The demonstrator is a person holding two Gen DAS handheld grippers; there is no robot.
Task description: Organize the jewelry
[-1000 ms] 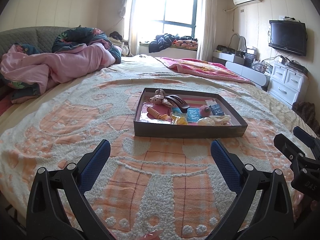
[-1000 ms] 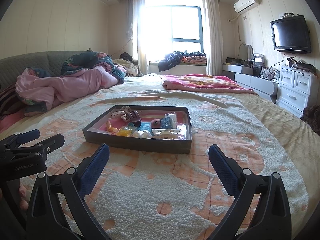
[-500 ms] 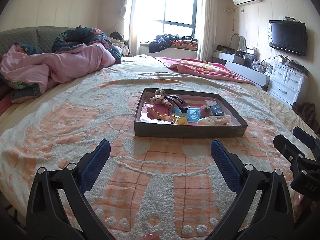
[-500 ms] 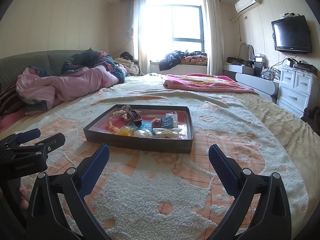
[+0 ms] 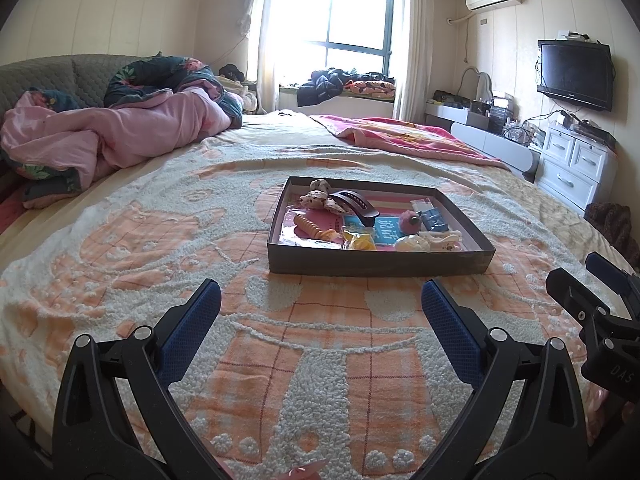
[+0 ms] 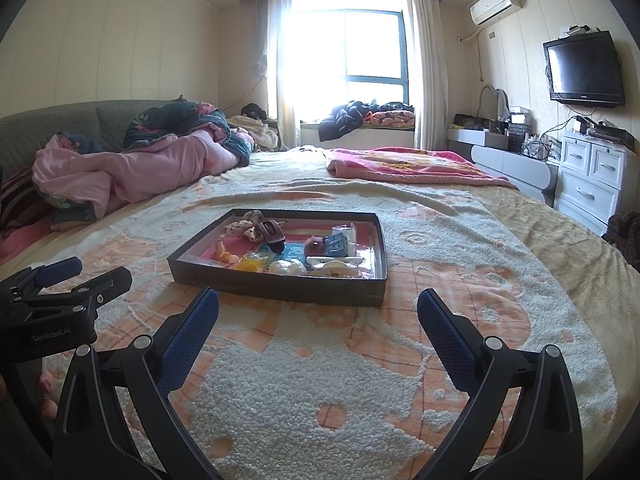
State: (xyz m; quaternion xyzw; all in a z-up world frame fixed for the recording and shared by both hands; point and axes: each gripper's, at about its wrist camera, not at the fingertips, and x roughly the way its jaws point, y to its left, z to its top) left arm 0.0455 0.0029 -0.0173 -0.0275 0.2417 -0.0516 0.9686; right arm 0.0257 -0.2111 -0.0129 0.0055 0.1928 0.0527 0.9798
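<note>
A shallow dark tray (image 5: 376, 265) (image 6: 280, 289) sits on the bed ahead of both grippers. It holds several hair accessories: a spotted scrunchie (image 5: 318, 199), a dark hair clip (image 5: 356, 205), an orange spiral clip (image 5: 312, 227), a yellow piece (image 5: 360, 240), a pink pom-pom (image 5: 409, 220), a white clip (image 5: 440, 238) and a blue packet (image 5: 434, 218). My left gripper (image 5: 320, 312) is open and empty, short of the tray. My right gripper (image 6: 318, 316) is open and empty, also short of the tray. Each gripper shows at the edge of the other's view.
The bed is covered with an orange and white tufted blanket (image 5: 200, 260). A pink quilt (image 5: 100, 140) is heaped at the far left. A pink blanket (image 5: 400, 136) lies at the back right. White drawers (image 5: 576, 168) and a wall TV (image 5: 576, 74) stand to the right.
The right gripper has drifted slightly, shifting the tray a little right in its view. The left gripper has not visibly moved. Both stay open.
</note>
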